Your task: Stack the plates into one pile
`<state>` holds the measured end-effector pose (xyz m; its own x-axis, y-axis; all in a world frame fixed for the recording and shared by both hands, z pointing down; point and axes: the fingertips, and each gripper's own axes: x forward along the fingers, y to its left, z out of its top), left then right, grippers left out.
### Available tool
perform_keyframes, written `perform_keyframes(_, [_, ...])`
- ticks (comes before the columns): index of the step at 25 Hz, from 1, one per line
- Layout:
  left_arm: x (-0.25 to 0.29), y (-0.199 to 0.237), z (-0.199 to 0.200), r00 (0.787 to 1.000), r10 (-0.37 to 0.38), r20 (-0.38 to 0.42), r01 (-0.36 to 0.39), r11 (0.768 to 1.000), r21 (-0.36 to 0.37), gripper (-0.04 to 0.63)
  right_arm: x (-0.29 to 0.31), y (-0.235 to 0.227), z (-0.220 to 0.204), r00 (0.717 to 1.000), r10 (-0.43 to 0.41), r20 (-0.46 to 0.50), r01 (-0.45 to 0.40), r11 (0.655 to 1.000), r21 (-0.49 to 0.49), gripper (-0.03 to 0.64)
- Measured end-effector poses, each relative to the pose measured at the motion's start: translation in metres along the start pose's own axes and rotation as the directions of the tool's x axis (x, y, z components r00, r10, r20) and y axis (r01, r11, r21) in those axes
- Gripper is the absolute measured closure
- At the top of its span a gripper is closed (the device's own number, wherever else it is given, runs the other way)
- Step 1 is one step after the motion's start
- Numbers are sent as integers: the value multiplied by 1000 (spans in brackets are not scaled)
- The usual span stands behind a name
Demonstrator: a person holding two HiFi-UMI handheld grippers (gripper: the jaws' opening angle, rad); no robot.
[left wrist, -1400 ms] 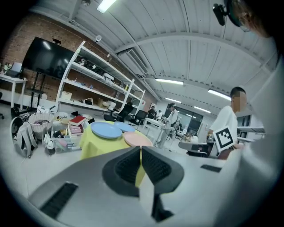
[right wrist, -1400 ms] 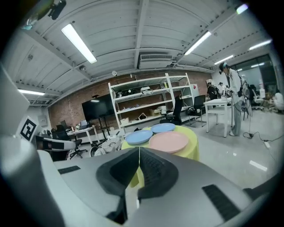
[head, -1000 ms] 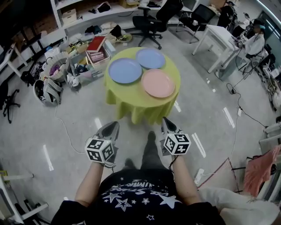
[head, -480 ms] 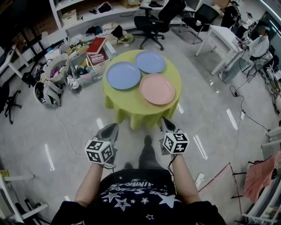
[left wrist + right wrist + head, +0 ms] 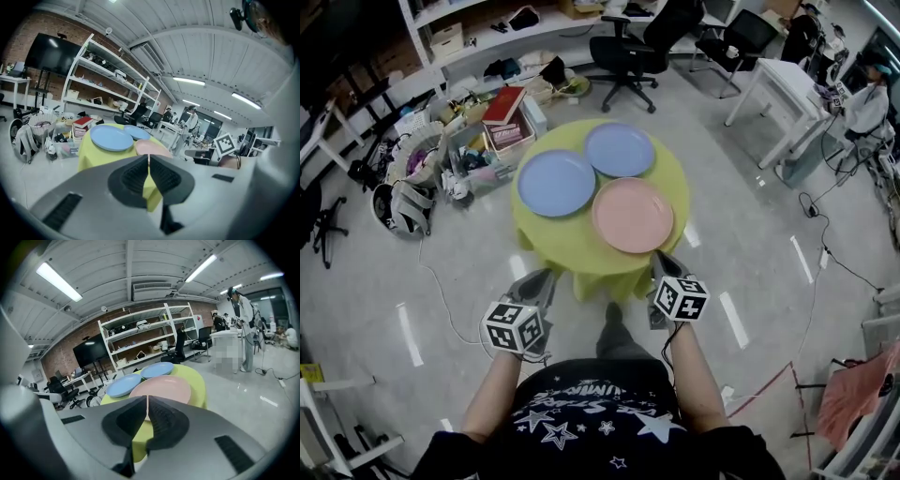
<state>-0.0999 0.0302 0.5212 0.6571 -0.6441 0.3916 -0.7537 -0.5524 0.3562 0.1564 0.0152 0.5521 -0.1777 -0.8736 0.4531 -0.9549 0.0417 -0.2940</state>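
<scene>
Our left gripper (image 5: 544, 278) and right gripper (image 5: 664, 263), lower centre: fingers pressed together, empty. The round pink plate (image 5: 633, 215), large blue plate (image 5: 556, 183) and smaller blue plate (image 5: 620, 149) lie unstacked on the round yellow-green-clothed surface (image 5: 572, 246), upper centre.

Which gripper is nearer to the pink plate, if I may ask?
Right. The right gripper is just short of the pink plate; the left gripper is farther off, to its left.
</scene>
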Motion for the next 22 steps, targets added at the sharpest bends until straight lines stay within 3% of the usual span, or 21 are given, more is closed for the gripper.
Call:
perform_keyframes(5, [35,7,9,999,33,-17,-33,999,-12,571,34,-45,1,995,-48,-87,54,996,68,600])
perform_keyframes(11, [70,7,18,997,66,-39,-67,998,-21,571,67,-95,4,978,-97,-184,112,991,76,595])
perform_keyframes(14, [83,8,20,995,88,-54,-89,996,-20,571,82,-112,-1,966,-89,-241,117,987,105,486])
perform_keyframes(22, [114,13,27,986,153,-71,-155,987,-29,571,119,-143,-16,936,-37,-350,92,986,142,483])
